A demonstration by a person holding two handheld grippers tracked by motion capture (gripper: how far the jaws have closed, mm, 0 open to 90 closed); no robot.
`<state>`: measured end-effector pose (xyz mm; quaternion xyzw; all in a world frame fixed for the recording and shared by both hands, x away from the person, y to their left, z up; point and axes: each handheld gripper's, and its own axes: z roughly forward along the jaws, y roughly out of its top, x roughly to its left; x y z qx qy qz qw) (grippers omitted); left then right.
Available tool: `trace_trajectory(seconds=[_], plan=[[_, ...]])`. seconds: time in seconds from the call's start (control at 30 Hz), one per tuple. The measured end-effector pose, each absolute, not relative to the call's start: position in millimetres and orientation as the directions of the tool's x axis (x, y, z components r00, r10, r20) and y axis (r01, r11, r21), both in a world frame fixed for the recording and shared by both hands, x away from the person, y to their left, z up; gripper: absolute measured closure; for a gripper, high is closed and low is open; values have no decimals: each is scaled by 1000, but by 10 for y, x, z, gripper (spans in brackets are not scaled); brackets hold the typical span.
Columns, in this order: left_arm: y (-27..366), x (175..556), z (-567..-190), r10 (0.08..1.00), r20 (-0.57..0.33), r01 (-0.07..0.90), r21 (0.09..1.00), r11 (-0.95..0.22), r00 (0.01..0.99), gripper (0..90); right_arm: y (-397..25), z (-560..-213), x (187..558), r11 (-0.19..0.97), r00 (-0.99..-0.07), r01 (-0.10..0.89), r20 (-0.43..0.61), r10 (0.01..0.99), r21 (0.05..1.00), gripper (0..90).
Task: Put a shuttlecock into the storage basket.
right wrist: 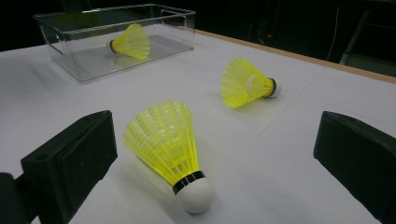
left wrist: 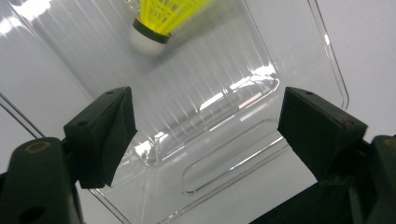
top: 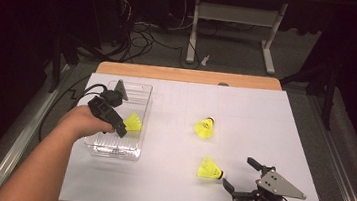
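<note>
Your right gripper (right wrist: 205, 154), jaws spread and empty, faces the nearest shuttlecock (right wrist: 170, 151), which lies cork-first toward you (left gripper (left wrist: 205, 135) also gapes, over the clear box (left wrist: 224, 107)).

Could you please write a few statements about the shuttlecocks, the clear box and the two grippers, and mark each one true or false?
1. One yellow shuttlecock lies inside the clear box. True: it rests there.
2. The right gripper is clamped on a shuttlecock. False: its jaws stand open, with the near shuttlecock lying between them untouched.
3. Two shuttlecocks lie on the white table outside the box. True: the near one and the far shuttlecock.
4. The left gripper holds a shuttlecock. False: its jaws are open and hold nothing, above the box.
5. The box has a lid on it. False: it is open at the top.
</note>
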<state>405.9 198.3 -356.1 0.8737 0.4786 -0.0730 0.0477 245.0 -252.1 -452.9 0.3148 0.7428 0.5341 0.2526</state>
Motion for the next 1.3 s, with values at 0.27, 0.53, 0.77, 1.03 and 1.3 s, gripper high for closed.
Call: trace_trajectory(seconds=[0.27,0.53,0.77,1.03,1.3], plan=[[1984,3959,-3494,821,-164,834,17,-552,547,190,-2510,-4530,2447,235,-675,199,-41,736,951,2],[2008,3892,-3443,831,-155,843,17,-538,534,116,-2514,-4529,2446,235,-674,199,-41,737,951,2],[1985,3838,-3444,828,-156,838,-1,-545,538,7,-2514,-4533,2448,237,-675,199,-43,737,951,2],[1994,3816,-3412,830,-159,841,-2,-541,534,8,-2515,-4537,2454,237,-674,201,-41,737,951,2],[1939,3790,-3414,822,-157,832,-2,-555,548,8,-2512,-4537,2453,235,-674,202,-40,738,951,2]])
